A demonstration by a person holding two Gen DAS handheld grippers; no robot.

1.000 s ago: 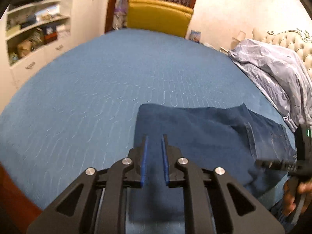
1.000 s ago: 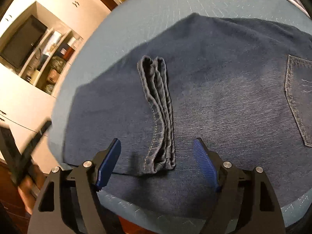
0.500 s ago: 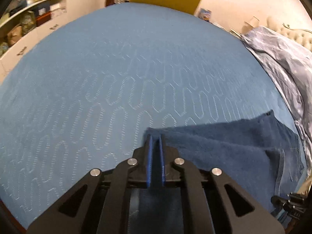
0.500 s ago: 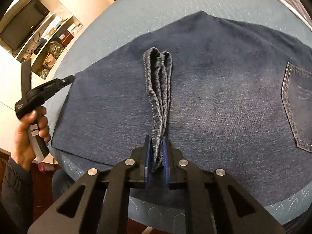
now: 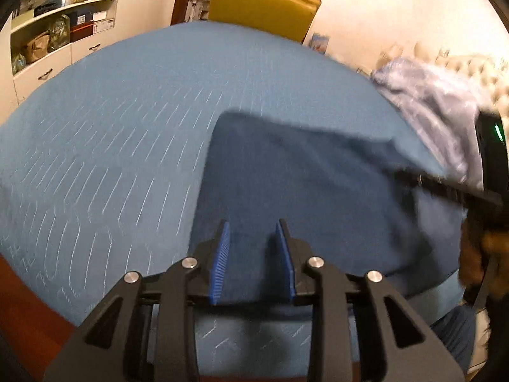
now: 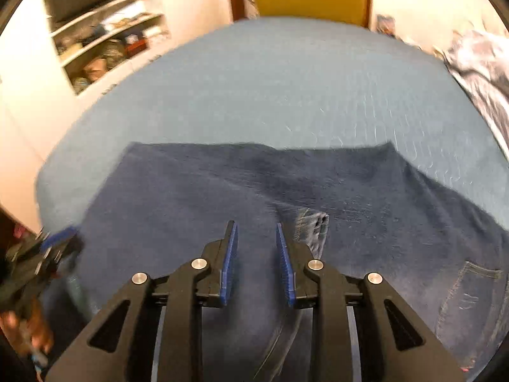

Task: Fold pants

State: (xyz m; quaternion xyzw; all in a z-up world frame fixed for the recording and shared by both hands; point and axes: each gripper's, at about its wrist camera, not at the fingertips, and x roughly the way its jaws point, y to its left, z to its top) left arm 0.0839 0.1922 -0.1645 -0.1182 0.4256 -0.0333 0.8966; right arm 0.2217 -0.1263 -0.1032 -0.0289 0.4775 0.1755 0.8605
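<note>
Dark blue denim pants [image 5: 302, 191] lie folded flat near the front edge of a blue bedspread [image 5: 127, 111]. In the right wrist view the pants [image 6: 197, 191] fill the foreground, with a bunched hem [image 6: 313, 229] just right of the fingers and a back pocket [image 6: 467, 302] at lower right. My left gripper [image 5: 253, 242] is open and empty above the pants' front left part. My right gripper [image 6: 256, 245] is open and empty over the middle of the pants. Each gripper also shows blurred at the edge of the other's view.
A crumpled pale blue quilt [image 5: 439, 108] lies on the bed's right side by a tufted headboard [image 5: 477, 67]. A yellow chair [image 5: 261, 3] stands past the far edge. White shelves [image 5: 54, 31] with clutter line the left wall.
Both grippers have opened. The right one has let go of the bunched hem and the left one of the pants' edge. Both have pulled back and the views are blurred.
</note>
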